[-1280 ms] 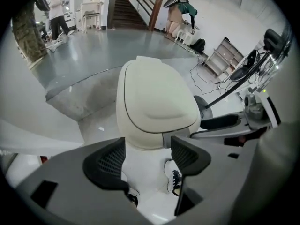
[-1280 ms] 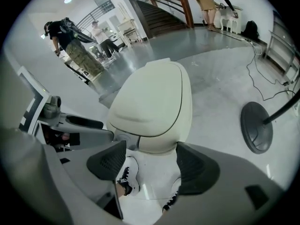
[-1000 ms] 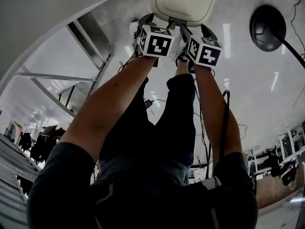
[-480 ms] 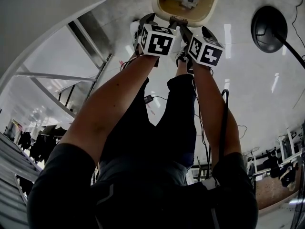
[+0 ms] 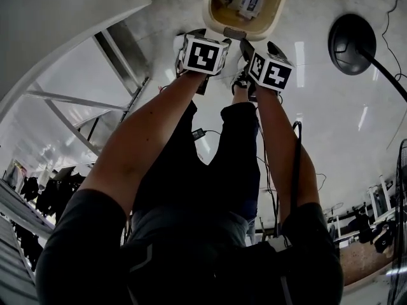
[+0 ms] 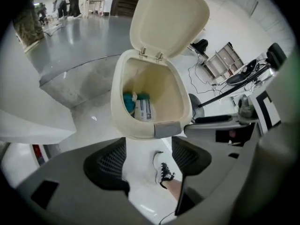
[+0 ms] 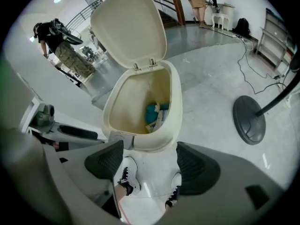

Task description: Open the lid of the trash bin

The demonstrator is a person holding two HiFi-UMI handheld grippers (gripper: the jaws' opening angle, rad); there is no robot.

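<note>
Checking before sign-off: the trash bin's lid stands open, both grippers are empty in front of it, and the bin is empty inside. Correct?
Not empty: the left gripper view shows a teal piece and a printed packet inside the trash bin. The rest stands.

R gripper point(image 7: 150, 154), jaws apart + just-opening, empty; beyond: bin point(image 7: 174, 116), lid point(image 7: 129, 27) up, trash point(image 7: 154, 112) inside.

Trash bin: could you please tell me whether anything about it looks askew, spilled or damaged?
Nothing stands out. The trash bin stands upright with its lid raised at the back. The rubbish lies inside, and none shows on the floor around it.
</note>
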